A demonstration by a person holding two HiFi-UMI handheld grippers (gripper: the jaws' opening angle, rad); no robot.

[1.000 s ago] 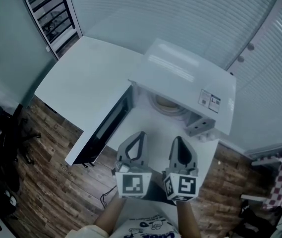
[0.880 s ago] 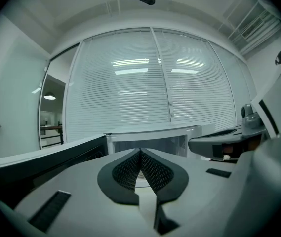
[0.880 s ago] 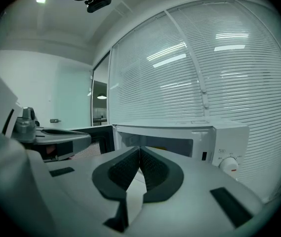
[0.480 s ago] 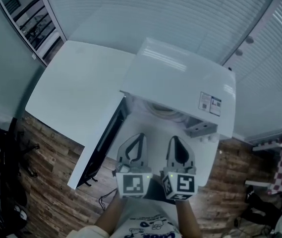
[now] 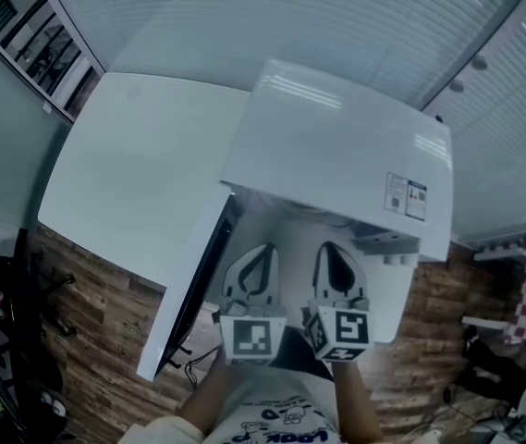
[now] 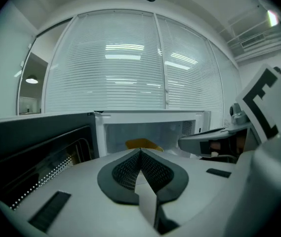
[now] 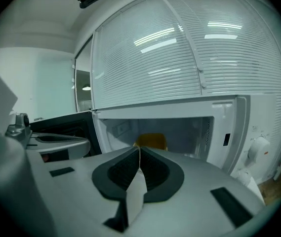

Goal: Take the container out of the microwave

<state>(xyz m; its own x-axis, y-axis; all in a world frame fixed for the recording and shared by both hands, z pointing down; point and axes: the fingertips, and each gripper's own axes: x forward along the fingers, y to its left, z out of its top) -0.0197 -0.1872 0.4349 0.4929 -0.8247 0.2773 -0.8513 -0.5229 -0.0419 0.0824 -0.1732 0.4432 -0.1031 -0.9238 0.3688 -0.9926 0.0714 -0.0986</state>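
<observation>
Sitting at twelve o'clock beyond the clenched, empty left gripper [image 6: 140, 152] and right gripper [image 7: 139, 150], the yellow container [image 7: 151, 140] looks light, rigid, best pinched by its rim.

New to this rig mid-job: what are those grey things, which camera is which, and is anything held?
A person holds two grey tools. The head view looks down on the left hand-held gripper and right hand-held gripper. The other two views ride on them, looking along their jaws. Both pairs of jaws are together, holding nothing. On the white table stands a white microwave, its dark-windowed door open; the yellow container sits inside, untouched.
</observation>
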